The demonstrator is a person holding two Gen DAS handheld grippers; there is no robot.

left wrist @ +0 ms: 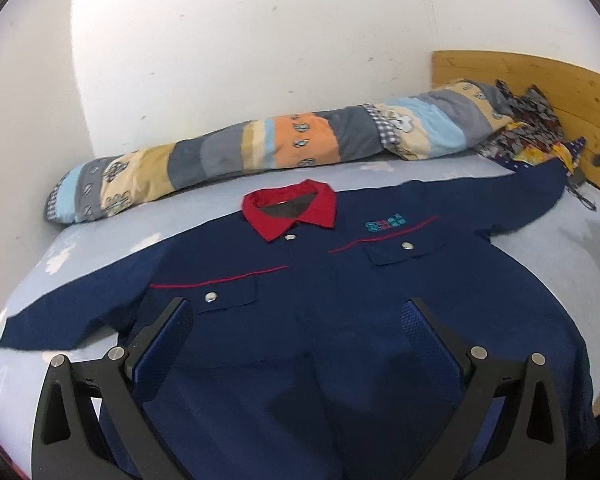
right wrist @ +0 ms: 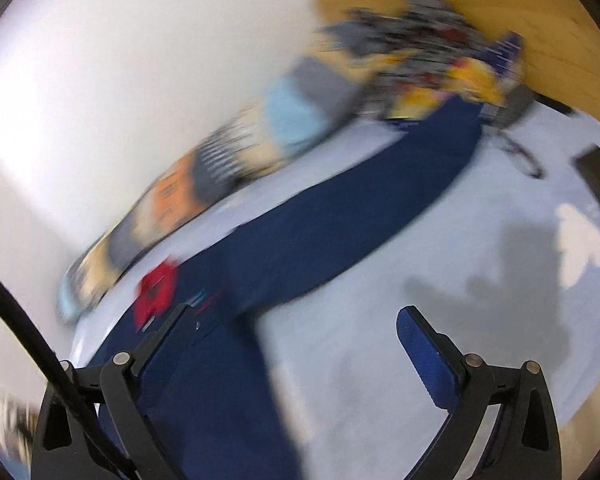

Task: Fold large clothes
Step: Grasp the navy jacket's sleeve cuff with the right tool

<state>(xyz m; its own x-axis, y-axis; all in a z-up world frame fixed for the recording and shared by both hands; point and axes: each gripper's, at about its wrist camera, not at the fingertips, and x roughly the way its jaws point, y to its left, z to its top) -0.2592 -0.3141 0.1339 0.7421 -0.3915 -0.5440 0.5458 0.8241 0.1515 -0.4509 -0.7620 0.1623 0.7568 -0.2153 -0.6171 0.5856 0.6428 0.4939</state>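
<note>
- Your navy shirt (left wrist: 300, 300) lies spread flat, front up, on the bed (left wrist: 540, 248), filling the centre and lower half of the left wrist view.
- Red collar (left wrist: 290, 208) sits at upper centre of that frame, pointing toward the rolled patchwork quilt (left wrist: 260, 148) along the white wall (left wrist: 220, 40).
- Both sleeves are stretched out: one toward the left edge of the frame, the other toward the right, ending near the crumpled patterned cloth (left wrist: 528, 128) by the wooden headboard (left wrist: 540, 80).
- Your left gripper (left wrist: 300, 320) has its fingers (left wrist: 416, 320) wide apart, nothing between them. They hover over the shirt's chest, one just below the left pocket snap, the other below the right pocket. Whether they touch the fabric, you cannot tell.
- The right wrist view is heavily motion-blurred and tilted.
- Your right gripper (right wrist: 296, 336) also has its fingers spread, holding nothing. The left finger (right wrist: 168, 340) overlaps the shirt body near the collar; the right finger is over bare light-blue sheet.
- The sleeve (right wrist: 360, 216) runs from lower centre diagonally to the upper right of that frame, starting just above the gap between the fingers.
- A black cable (right wrist: 20, 320) crosses the lower left of that frame.
</note>
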